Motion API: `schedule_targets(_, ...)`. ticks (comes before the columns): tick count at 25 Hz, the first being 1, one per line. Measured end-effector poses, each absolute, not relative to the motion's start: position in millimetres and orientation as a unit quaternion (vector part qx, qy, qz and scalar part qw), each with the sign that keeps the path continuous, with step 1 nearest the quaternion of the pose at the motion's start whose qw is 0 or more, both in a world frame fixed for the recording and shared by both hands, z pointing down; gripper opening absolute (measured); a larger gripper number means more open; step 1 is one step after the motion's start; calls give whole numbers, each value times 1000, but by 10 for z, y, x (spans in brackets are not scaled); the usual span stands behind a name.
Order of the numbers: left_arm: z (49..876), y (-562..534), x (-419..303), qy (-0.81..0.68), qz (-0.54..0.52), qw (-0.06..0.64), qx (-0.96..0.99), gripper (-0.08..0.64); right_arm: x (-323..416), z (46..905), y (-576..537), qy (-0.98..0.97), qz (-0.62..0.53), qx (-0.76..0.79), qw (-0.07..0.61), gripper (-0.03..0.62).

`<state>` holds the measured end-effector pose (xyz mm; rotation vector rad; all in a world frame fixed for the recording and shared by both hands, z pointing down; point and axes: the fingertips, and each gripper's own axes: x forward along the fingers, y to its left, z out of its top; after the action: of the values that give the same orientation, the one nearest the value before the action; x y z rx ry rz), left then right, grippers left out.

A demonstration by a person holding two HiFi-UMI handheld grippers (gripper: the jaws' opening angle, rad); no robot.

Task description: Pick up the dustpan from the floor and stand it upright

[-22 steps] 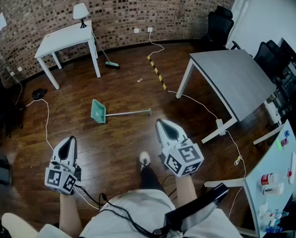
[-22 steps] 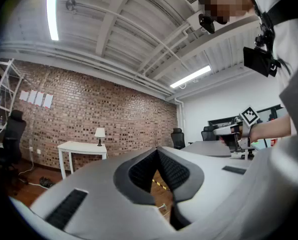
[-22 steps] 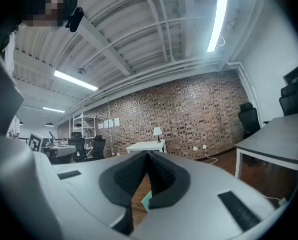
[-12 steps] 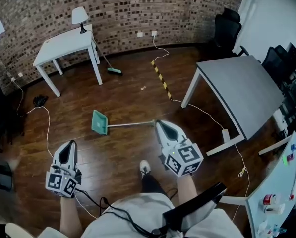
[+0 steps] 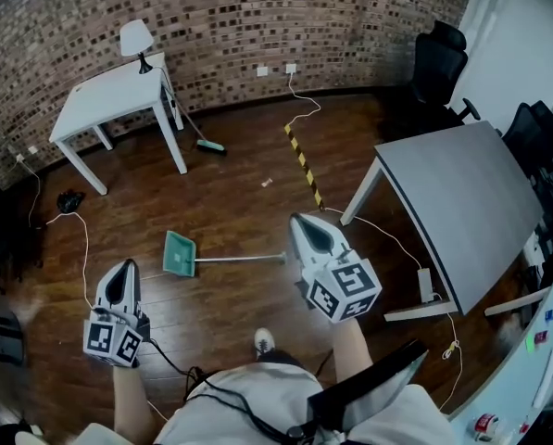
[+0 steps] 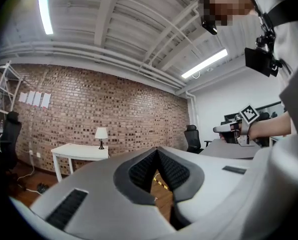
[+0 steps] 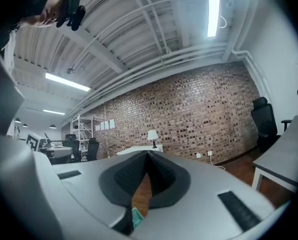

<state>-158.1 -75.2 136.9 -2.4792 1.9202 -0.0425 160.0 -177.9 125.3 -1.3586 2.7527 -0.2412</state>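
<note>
The green dustpan (image 5: 179, 254) lies flat on the wooden floor, its long metal handle (image 5: 241, 259) running right. In the head view my right gripper (image 5: 302, 222) is held level, shut and empty, its body covering the handle's far end. My left gripper (image 5: 126, 268) hovers left of and nearer than the pan, also shut with nothing in it. In the right gripper view the jaws (image 7: 148, 154) meet at the tip, and a sliver of the green pan (image 7: 137, 218) shows below them. The left gripper view shows closed jaws (image 6: 157, 151) and the right gripper (image 6: 238, 128) off to the right.
A white table (image 5: 116, 95) with a lamp (image 5: 136, 40) stands at the back left, a broom (image 5: 202, 134) leaning beside it. A grey table (image 5: 461, 202) fills the right, a black chair (image 5: 440, 58) behind it. Yellow-black tape (image 5: 304, 165) and cables (image 5: 80, 239) lie on the floor.
The person has stepped forward: the dustpan and its handle now sit closer to the grippers, the handle's end slipping under the right gripper. Both grippers stay shut.
</note>
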Motion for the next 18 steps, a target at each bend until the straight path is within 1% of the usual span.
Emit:
schedule_targets(5,1409,-1012,-1467,612,-24,-3,-790,0,1687,1373,-2064,894,-96,-437,25,-3)
schedule_targets(10,1467,-1166,-1515,615,-32,-10,-788,0,1694,1536,-2211,889,-115,-444,12,-3)
schedule_targets(18,1523,-1318,-1611,599,-36,-14,-800,0,1672,1629,-2182,875,-140,-463,24,-3)
